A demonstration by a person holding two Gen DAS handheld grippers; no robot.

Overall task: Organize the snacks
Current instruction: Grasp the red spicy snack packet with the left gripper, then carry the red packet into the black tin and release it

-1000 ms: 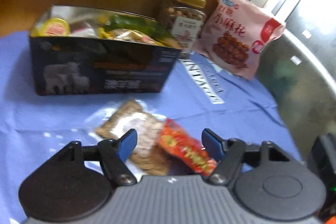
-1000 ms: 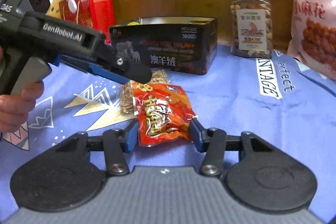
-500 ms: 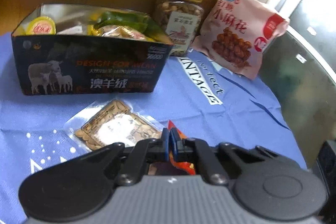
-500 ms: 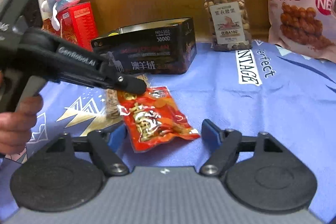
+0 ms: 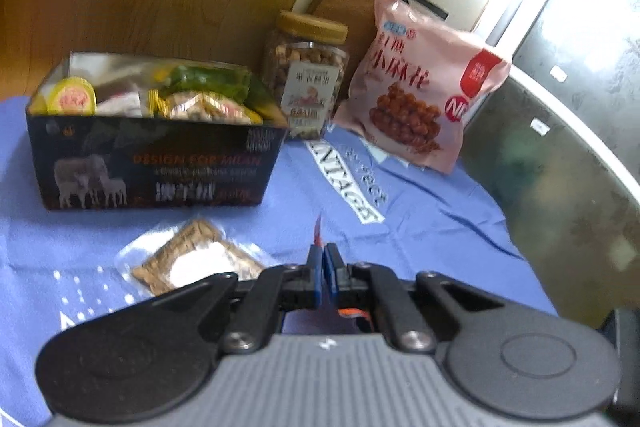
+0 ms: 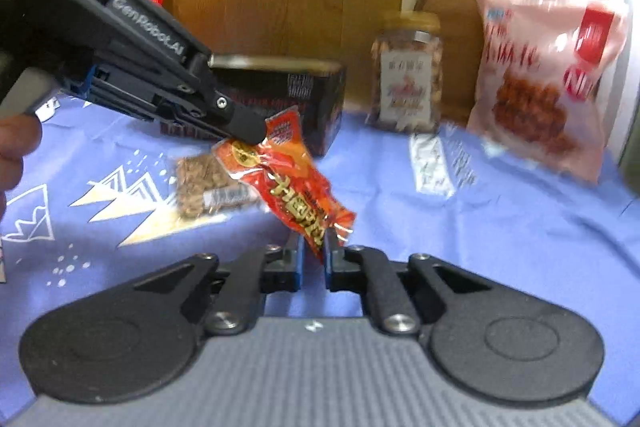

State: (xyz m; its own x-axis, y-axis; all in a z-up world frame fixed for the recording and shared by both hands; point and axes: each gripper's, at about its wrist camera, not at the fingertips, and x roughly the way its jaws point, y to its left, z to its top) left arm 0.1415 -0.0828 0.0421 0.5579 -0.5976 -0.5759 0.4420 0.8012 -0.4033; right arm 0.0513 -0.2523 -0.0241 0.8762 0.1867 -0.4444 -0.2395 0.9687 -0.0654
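Now that both my jaws have closed on the red packet (image 6: 288,183), it hangs off the desk between them, where half a second ago it lay flat on the blue cloth (image 6: 500,227) with the right jaws spread wide either side of it. The left gripper (image 6: 256,133) pinches the packet's upper end; in its own view the jaws stand nearly together with only a thin red sliver (image 5: 318,227) poking out ahead of them. The right gripper (image 6: 313,247) has narrowed onto the lower end, and the packet sags at a slant from one grip to the other.

I read this as the lift done, with two grips on one small packet, so one of them will likely have to let go before it goes anywhere.

Just left of the packet and beyond the right jaws, the clear pack (image 6: 204,183) of brown biscuits lies flat on the cloth, untouched; from the left wrist it sits just ahead and to the left of the jaws. Farther ahead of the left jaws stands the black box (image 5: 160,163), open-topped and already holding several snacks, which I judge to be where the packet belongs. To the right of the box stand the nut jar (image 5: 306,75) and, leaning behind it, the pink bag (image 5: 420,87). The carry to the box looks short.
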